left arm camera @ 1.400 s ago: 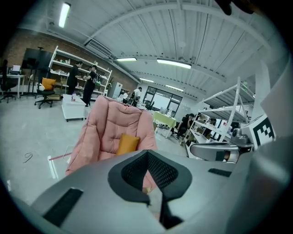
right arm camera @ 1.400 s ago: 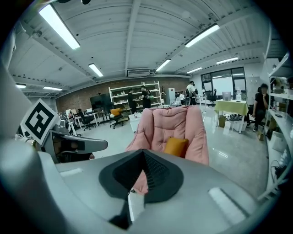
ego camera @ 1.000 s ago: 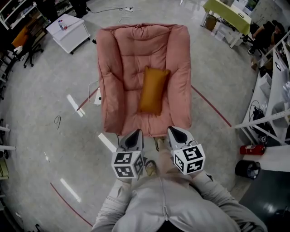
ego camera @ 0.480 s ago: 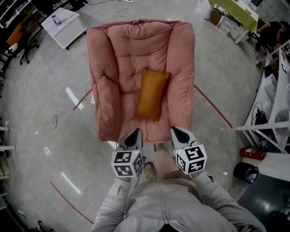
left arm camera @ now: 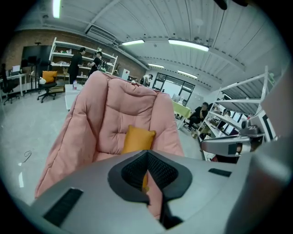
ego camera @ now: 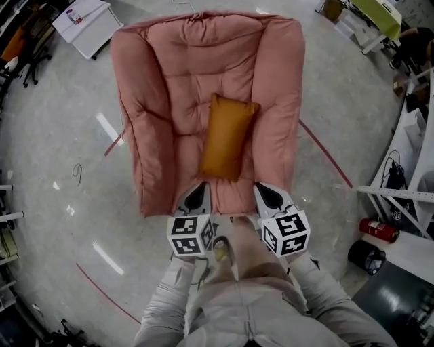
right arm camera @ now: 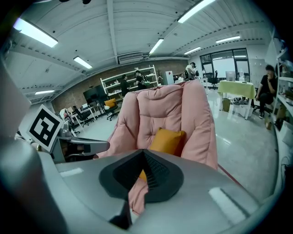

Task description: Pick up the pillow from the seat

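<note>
An orange pillow [ego camera: 227, 139] lies upright along the middle of a pink padded armchair [ego camera: 175, 81], leaning on its back cushion. Both grippers hover side by side at the seat's front edge, short of the pillow. My left gripper [ego camera: 198, 193] is shut with nothing in it, and my right gripper [ego camera: 266, 192] is likewise shut and empty. In the left gripper view the pillow [left arm camera: 137, 138] shows just above the closed left gripper [left arm camera: 147, 153], with the armchair [left arm camera: 114, 114] around it. In the right gripper view the pillow [right arm camera: 167, 140] sits beyond the closed right gripper [right arm camera: 143, 151].
A white cart [ego camera: 85, 20] stands on the floor at the back left. To the right are a metal shelf rack [ego camera: 407, 193], a red fire extinguisher [ego camera: 375, 228] and a black bin [ego camera: 366, 255]. Red tape lines [ego camera: 325, 152] cross the floor. People stand by shelves [left arm camera: 78, 59] far behind.
The armchair and pillow have grown larger and nearer in the head view. Both grippers now reach the seat's front edge, still shut.
</note>
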